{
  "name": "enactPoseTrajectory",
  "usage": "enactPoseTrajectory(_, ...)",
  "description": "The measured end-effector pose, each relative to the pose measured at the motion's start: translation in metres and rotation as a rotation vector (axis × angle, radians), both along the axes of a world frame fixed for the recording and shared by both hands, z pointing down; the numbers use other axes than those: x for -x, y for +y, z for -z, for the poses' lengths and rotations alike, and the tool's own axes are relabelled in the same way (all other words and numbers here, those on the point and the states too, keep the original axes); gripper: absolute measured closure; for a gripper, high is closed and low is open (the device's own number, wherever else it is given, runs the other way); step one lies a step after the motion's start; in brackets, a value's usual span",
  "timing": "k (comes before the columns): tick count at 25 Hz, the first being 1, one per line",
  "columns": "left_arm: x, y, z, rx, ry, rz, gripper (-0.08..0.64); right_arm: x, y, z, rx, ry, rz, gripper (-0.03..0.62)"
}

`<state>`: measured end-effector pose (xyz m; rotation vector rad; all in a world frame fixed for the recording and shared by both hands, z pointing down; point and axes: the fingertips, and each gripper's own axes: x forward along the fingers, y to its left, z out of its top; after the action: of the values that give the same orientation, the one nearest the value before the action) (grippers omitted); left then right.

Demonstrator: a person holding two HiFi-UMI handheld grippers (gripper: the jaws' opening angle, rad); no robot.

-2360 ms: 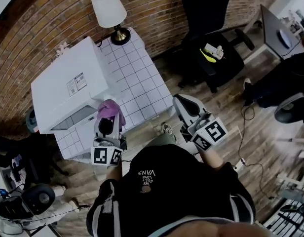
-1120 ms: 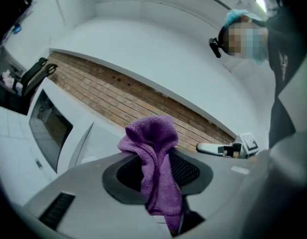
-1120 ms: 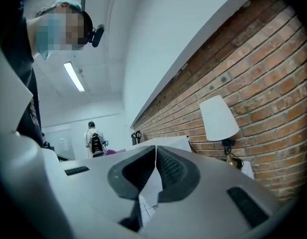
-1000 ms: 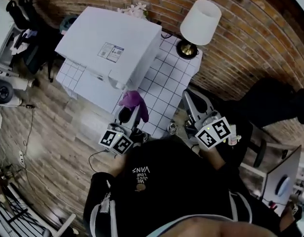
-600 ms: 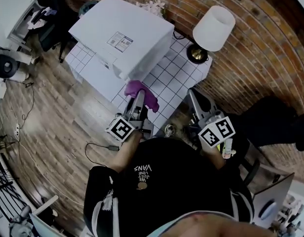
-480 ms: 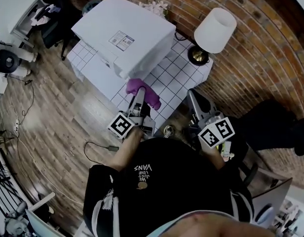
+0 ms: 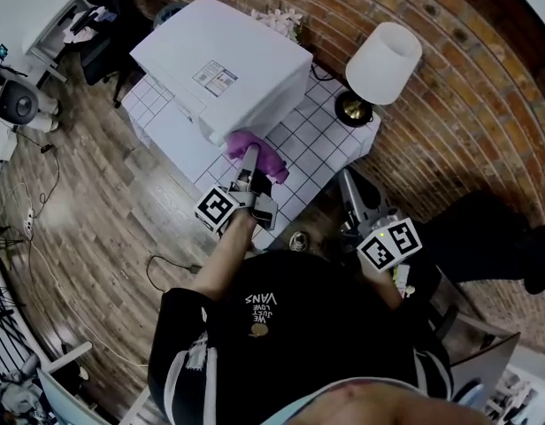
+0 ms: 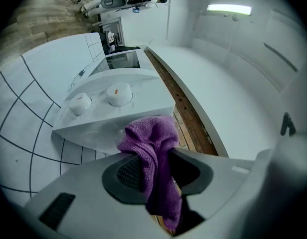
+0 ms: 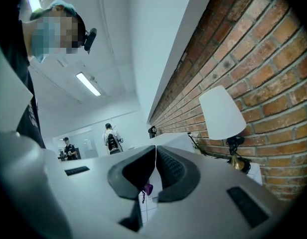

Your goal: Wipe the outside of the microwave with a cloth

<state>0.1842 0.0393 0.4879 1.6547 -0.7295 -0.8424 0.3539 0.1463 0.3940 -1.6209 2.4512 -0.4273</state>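
Left hand-held gripper [image 7: 251, 165] grips the cloth [image 8: 152, 133], whose bunched end points forward against the microwave's [image 7: 221, 53] knob-side corner edge. Right hand-held gripper [image 7: 351, 189], clenched empty, hovers off the worktop [image 7: 318, 142] edge, open tiles alongside.

Fuzzy knitted cloth [image 8: 153, 133], smooth matt white microwave [image 7: 255, 47].

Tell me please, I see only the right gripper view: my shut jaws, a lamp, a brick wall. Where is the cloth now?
Observer: The left tool is shut on the purple cloth.
Operator: Does the cloth reach the microwave?
Observer: In the head view, the cloth appears to meet the near lower corner of the microwave.
Operator: Which part of it is that?
Observer: The left gripper view shows two knobs just beyond the cloth, so it is the control-panel end.
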Motion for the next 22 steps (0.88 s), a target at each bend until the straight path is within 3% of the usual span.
enactPoseTrajectory(11,-0.060,-0.051,-0.016,-0.005,-0.018,0.054,0.420,-0.059,0.008,-0.002,0.013,0.016,-0.068,0.588)
enactPoseTrajectory(22,-0.156,-0.121,-0.015,-0.008,-0.009,0.016,0.420,-0.127,0.026,-0.008,0.047,0.036,-0.187,0.588)
